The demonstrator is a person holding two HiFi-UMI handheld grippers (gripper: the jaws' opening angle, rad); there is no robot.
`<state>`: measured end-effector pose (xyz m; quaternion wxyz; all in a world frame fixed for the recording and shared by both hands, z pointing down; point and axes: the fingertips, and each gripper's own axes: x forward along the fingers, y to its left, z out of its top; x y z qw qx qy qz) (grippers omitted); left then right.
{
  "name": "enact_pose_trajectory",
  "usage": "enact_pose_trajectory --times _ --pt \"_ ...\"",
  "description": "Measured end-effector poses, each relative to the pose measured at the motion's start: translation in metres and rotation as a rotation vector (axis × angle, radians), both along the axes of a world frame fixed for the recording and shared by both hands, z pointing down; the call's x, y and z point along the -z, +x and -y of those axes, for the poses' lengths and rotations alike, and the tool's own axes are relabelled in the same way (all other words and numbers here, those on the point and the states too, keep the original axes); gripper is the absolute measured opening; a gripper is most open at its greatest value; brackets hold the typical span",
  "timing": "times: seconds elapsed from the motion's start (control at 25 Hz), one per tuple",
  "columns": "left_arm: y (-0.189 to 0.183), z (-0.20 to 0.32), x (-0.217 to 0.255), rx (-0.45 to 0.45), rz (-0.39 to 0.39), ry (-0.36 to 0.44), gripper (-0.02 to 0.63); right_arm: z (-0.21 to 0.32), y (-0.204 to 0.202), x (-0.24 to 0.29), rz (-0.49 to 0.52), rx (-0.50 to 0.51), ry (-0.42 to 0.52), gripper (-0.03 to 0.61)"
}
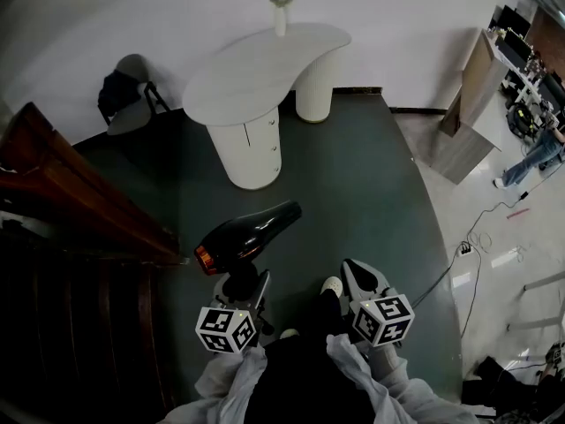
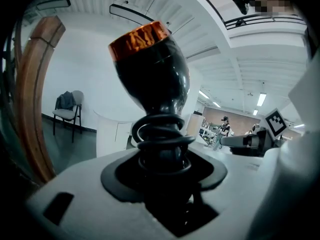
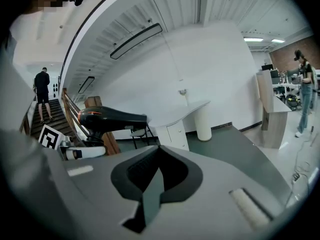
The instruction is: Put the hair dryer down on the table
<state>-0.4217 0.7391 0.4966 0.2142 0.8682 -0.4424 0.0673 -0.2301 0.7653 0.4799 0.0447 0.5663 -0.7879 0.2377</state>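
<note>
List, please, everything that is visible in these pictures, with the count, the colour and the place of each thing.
hair dryer: one, black with an orange ring at one end, held above the floor
table: one, white, by the far wall
vase: one, white, at the table's back edge
chair: one, grey, dark garment on it, left of the table
handrail: one, brown wood, at the left
cable: one, dark, on the pale floor at the right
person: one, far right
left gripper: one, white, shut on the hair dryer's handle
right gripper: one, white, shut, empty
</note>
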Motion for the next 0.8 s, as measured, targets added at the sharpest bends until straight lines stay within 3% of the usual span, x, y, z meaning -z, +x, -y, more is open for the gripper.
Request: enact_pose_trajectory --times 0.8 --pt "0.140 0.232 0.014 0.092 -0.031 0.060 0.245 0.242 0.134 0.011 0.015 0.081 0.037 0.011"
